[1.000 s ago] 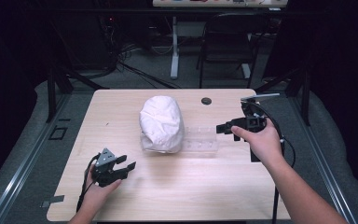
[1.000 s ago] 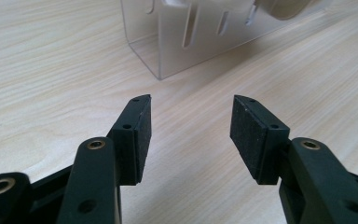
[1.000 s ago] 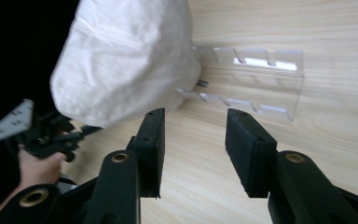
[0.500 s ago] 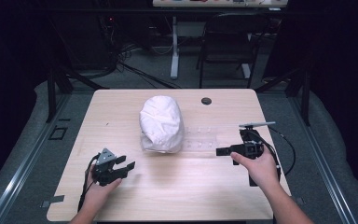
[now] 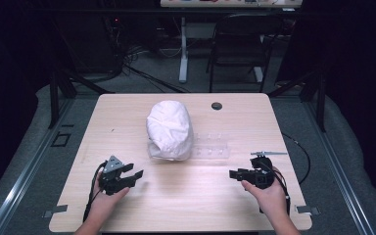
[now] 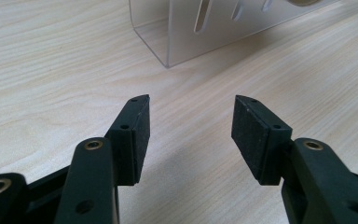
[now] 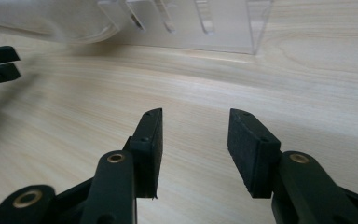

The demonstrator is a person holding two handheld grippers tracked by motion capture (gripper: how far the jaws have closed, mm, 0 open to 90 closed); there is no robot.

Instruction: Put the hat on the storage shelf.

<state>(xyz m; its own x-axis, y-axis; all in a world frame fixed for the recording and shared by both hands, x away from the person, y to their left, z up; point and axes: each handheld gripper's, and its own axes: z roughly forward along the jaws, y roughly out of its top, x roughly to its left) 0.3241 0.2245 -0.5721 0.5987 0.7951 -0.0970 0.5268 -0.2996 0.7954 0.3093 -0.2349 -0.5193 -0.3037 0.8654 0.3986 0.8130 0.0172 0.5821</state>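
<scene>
A white bundled cloth (image 5: 169,129) lies in the middle of the wooden table (image 5: 254,117), draped over one end of a clear plastic rack (image 5: 210,147) with slots. The rack's near corner (image 6: 168,35) appears ahead of my left gripper (image 6: 190,123), which stands open and holds nothing. In the high view my left gripper (image 5: 136,177) rests low at the front left of the table. My right gripper (image 5: 235,174) sits at the front right, pointing left. It is open and holds nothing (image 7: 195,140), with the rack (image 7: 200,23) beyond it.
A small dark round grommet (image 5: 217,105) is set in the table's far side. A black chair (image 5: 240,46) and a desk leg (image 5: 183,49) stand behind the table. Cables trail from both grippers. Bare wood stretches between the two grippers.
My right gripper has come down from beside the rack toward the front right of the table. My left gripper has hardly moved.
</scene>
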